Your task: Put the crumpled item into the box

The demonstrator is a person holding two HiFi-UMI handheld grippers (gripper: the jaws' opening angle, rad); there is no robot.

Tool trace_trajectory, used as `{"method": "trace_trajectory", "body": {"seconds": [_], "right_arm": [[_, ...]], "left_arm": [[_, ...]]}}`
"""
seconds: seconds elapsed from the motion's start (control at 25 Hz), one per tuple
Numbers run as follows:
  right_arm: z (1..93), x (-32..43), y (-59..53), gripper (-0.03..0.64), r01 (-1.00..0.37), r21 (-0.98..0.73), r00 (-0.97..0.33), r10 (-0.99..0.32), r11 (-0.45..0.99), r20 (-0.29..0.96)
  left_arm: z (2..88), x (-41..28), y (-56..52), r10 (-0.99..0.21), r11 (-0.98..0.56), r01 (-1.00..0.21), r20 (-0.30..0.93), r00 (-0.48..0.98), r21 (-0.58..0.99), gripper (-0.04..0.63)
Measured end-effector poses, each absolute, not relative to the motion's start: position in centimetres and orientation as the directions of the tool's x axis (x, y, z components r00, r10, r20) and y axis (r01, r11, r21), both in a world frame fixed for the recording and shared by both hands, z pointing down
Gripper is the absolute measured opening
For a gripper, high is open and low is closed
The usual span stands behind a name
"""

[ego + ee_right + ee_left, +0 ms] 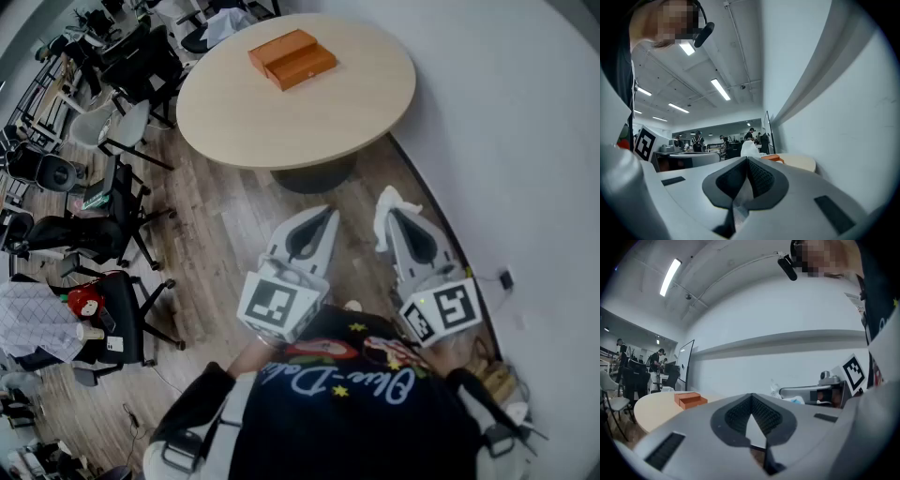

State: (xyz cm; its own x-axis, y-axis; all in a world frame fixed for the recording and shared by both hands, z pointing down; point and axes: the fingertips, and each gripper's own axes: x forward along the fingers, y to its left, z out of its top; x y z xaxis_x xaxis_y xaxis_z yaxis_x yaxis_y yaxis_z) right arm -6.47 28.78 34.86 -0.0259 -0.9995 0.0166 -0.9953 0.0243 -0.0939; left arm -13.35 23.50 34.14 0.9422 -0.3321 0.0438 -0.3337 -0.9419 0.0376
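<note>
office chairs (103, 234) crowd the floor left of the round table (234, 112). an orange box (292, 58) sits on the table's far half. short of the table's near edge, over the wooden floor (216, 244), the left hand-held gripper (323, 217) points toward the table, jaws pressed together with nothing between them. just right of it, the right hand-held gripper (392, 214) is clamped on the white crumpled item (384, 199), which sticks out past its tips, well apart from the table and the box.
</note>
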Motion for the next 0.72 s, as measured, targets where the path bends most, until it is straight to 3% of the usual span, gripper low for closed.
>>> {"method": "trace_trajectory", "body": {"seconds": [0.72], "right_arm": [[36.0,-6.0,28.3,0.002,-0.984,-0.153,-0.088,-0.996,0.087,0.006]], "left_arm": [[34.6,-13.3,23.6,-0.386,-0.921,-0.388,0.067,0.920,0.023,-0.009]]}}
